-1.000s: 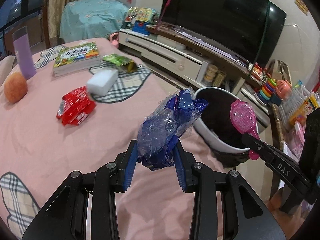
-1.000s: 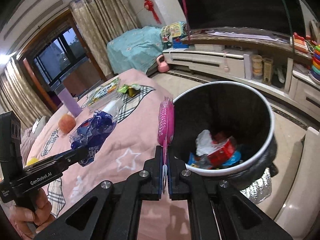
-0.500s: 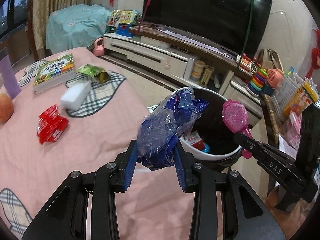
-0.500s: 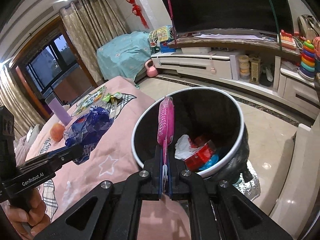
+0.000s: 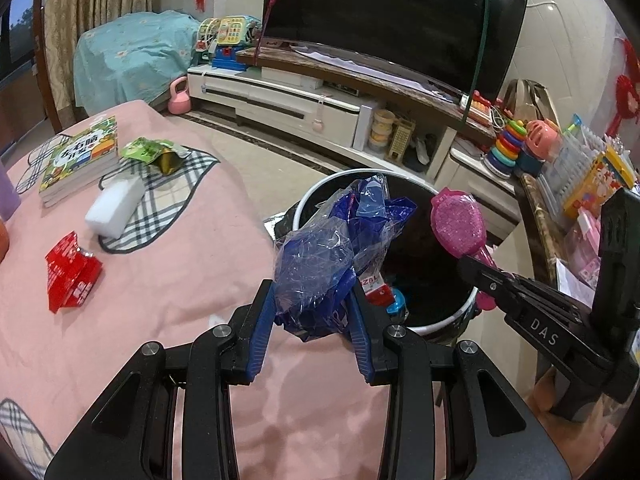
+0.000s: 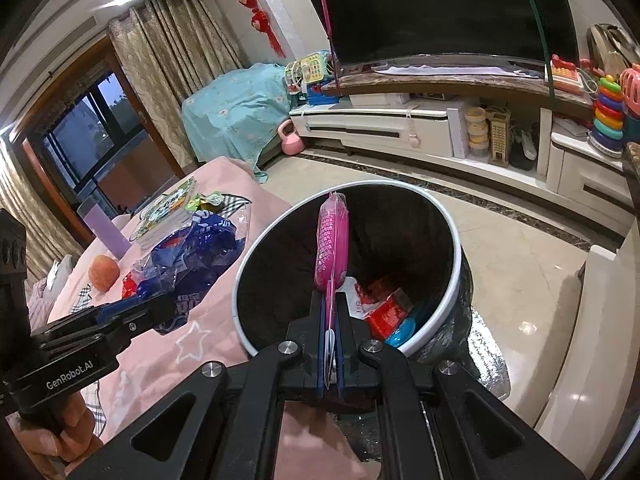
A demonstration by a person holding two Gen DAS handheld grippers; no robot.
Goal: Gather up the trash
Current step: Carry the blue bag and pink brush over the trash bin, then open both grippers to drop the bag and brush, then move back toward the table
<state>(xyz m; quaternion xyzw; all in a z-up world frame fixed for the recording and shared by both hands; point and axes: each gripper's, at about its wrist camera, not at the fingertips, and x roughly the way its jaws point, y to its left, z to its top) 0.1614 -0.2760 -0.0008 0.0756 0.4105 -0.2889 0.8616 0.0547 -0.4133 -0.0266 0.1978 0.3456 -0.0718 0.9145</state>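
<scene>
Two grippers carry trash, and both have come closer to the bin (image 6: 448, 216) in the last second. Our left gripper (image 5: 312, 308) pinches a blue bag (image 5: 324, 256) between its blue pads. Our right gripper (image 6: 330, 320) is pressed tight on the thin handle of a pink brush (image 6: 331, 240).

A second ago the bin sat off to the side in both views. Now the brush hangs over the bin's dark mouth, with its tip near the far rim. The bag has slid over too. In the left view its top lies in front of the bin's near rim, but in the right view it hangs over the pink cover (image 5: 140, 300), just beside the bin. So we think the brush is ready to drop, and the bag needs a little more travel.

Inside the bin we see red, white and blue scraps.

More is left on the cover: a red pack (image 5: 70, 276), a green wrapper (image 5: 154, 154) and a white block (image 5: 114, 210), next to a book (image 5: 82, 158).
</scene>
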